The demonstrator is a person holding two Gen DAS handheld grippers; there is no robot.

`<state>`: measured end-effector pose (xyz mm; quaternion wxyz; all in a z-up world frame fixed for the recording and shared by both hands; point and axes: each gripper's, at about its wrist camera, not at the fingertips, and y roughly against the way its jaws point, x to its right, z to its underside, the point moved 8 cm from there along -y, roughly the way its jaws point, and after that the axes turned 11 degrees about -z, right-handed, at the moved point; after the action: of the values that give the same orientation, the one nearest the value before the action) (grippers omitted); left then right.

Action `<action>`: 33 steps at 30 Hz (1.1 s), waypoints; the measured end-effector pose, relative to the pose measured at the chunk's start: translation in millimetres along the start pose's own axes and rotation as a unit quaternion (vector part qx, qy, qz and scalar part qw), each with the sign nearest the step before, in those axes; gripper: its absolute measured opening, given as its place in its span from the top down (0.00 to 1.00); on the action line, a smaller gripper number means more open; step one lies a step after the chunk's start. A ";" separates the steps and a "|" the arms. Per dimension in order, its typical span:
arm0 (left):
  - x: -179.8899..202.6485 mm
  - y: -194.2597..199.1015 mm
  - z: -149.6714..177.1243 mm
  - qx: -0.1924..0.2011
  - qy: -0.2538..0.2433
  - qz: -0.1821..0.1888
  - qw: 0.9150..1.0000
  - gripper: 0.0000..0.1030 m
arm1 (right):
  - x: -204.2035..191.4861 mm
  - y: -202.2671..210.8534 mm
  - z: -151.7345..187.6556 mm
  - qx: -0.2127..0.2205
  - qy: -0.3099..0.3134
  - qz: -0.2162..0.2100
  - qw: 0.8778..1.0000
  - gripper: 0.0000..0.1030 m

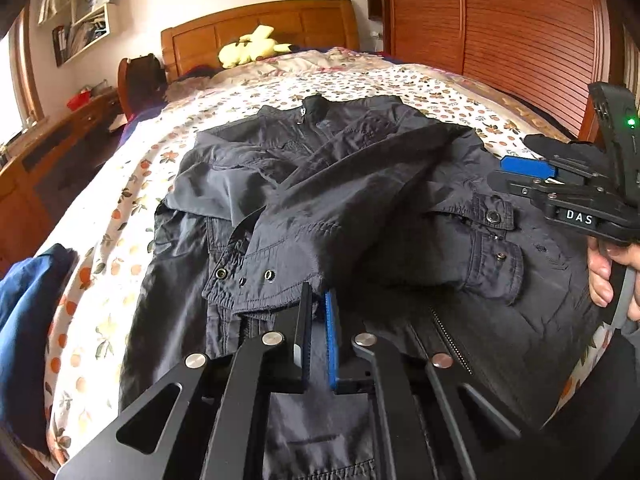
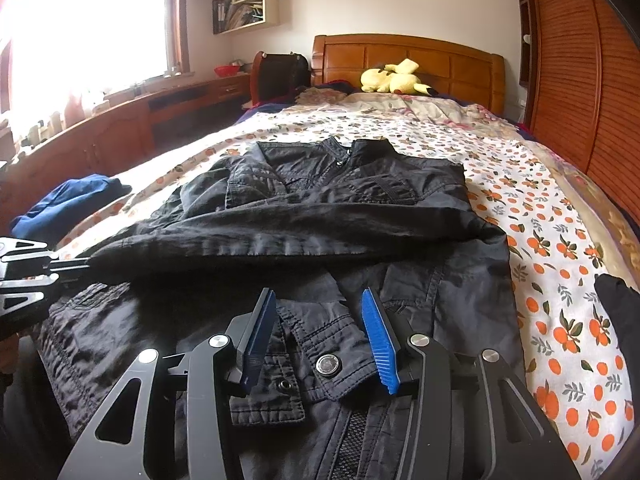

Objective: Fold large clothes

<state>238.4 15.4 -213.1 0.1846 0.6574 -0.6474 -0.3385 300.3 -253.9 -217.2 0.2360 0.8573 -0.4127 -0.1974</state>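
Observation:
A dark grey jacket [image 1: 380, 184] lies flat on the flowered bedspread [image 1: 132, 184], collar toward the headboard. One sleeve [image 2: 280, 236] is folded across the chest toward the left. My left gripper [image 1: 318, 292] is shut on that sleeve's snap-button cuff [image 1: 256, 280]; in the right wrist view the left gripper [image 2: 86, 266] sits at the sleeve's end. My right gripper [image 2: 318, 294] is open, its blue pads either side of the other cuff [image 2: 320, 344] without pressing it. From the left wrist view the right gripper [image 1: 520, 160] hovers over the jacket's right edge, held by a hand [image 1: 600, 276].
A blue garment [image 2: 68, 200] lies bunched at the bed's left edge. A yellow plush toy [image 2: 394, 76] rests by the wooden headboard [image 2: 404, 56]. A wooden wardrobe [image 1: 500, 28] stands along the right side, and a low wooden cabinet [image 2: 120, 128] under the window on the left.

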 end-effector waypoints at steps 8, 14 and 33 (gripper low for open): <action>-20.4 18.6 6.0 0.024 0.028 -0.018 0.999 0.27 | -4.0 -5.4 1.4 -0.008 0.005 -0.004 1.000 0.58; -40.2 31.3 18.8 0.038 0.045 -0.039 0.998 0.02 | -13.5 -13.5 5.8 -0.017 0.013 -0.009 1.000 0.58; -87.5 62.1 40.9 0.027 0.085 -0.060 0.994 0.02 | -35.9 -14.6 10.7 -0.020 0.029 -0.022 0.999 0.46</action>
<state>171.2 103.1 -181.5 0.2007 0.7263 -0.5974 -0.2745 282.7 -219.7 -229.0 0.2606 0.8666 -0.3825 -0.1862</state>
